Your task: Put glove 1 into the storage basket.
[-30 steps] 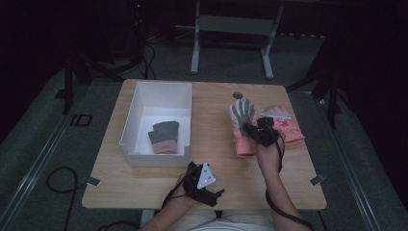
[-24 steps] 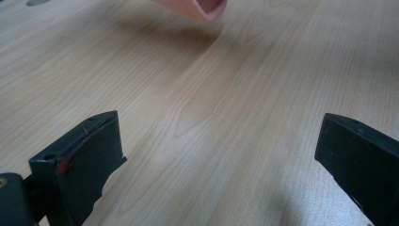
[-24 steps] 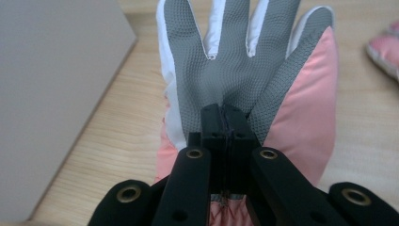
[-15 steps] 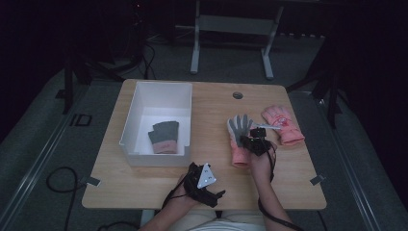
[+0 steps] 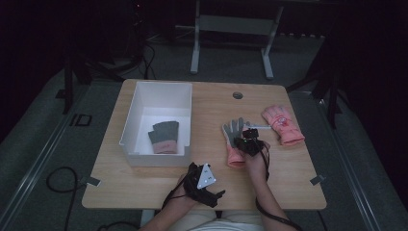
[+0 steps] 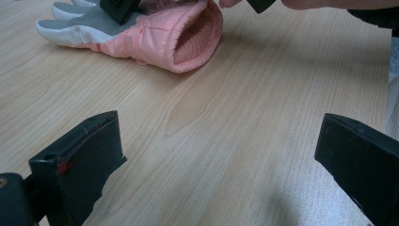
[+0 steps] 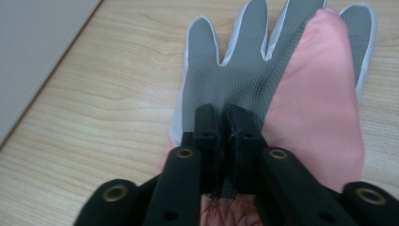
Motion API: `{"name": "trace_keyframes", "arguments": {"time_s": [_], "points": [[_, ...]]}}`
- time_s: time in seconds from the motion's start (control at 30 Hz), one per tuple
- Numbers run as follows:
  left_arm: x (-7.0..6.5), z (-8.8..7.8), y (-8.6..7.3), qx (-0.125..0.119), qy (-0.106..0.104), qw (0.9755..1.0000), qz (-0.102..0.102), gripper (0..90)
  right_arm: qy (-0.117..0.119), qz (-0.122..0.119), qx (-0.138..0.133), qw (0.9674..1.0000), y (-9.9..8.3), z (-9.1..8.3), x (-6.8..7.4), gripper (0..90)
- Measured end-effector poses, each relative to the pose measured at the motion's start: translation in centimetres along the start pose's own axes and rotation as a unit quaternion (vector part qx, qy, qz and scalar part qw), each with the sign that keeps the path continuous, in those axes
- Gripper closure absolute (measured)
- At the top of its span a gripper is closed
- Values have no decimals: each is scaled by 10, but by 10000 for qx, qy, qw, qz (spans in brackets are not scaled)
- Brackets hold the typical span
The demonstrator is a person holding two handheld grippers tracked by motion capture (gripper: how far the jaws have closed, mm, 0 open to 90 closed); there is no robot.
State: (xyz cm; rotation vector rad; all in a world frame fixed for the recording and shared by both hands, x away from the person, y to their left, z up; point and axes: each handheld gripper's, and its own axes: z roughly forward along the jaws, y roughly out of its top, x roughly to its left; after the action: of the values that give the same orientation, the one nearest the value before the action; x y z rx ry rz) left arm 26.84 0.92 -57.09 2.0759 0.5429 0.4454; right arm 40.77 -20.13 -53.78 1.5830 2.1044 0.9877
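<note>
A pink glove [image 5: 232, 131] with a grey palm lies palm up on the wooden table [image 5: 211, 110], right of centre. My right gripper [image 5: 248, 139] sits low over its palm; in the right gripper view the gripper [image 7: 223, 117] pinches a fold of the grey palm of the glove [image 7: 306, 94]. Its jaws have just been opening slightly, with the fabric still between them. My left gripper [image 5: 212, 186] rests near the front edge, open and holding nothing. In the left gripper view the gripper [image 6: 216, 155] faces the glove's cuff [image 6: 188, 42].
A second pink glove [image 5: 284, 124] lies to the right of the first. A white bin [image 5: 156, 96] on the left holds a dark grey pair of gloves [image 5: 163, 136]. A round cable hole [image 5: 237, 95] sits near the table's far edge.
My right gripper has come down and toward the person with the pink glove, which hung upright before and now lies flat on the table. The left gripper has stayed put.
</note>
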Motion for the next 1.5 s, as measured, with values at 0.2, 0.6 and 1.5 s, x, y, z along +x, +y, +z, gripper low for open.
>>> {"name": "trace_keyframes", "arguments": {"time_s": [0.2,0.6,1.5], "points": [[1,1,-1,22,1,10000,-26,11,242,-131,-291,9992,9,-21,-4,733],[1,1,0,-13,-8,10000,-41,11,52,-577,-838,9948,25,-72,-79,705],[1,1,0,-7,18,10000,-29,11,-557,-447,-591,9957,46,-54,-203,620]]}}
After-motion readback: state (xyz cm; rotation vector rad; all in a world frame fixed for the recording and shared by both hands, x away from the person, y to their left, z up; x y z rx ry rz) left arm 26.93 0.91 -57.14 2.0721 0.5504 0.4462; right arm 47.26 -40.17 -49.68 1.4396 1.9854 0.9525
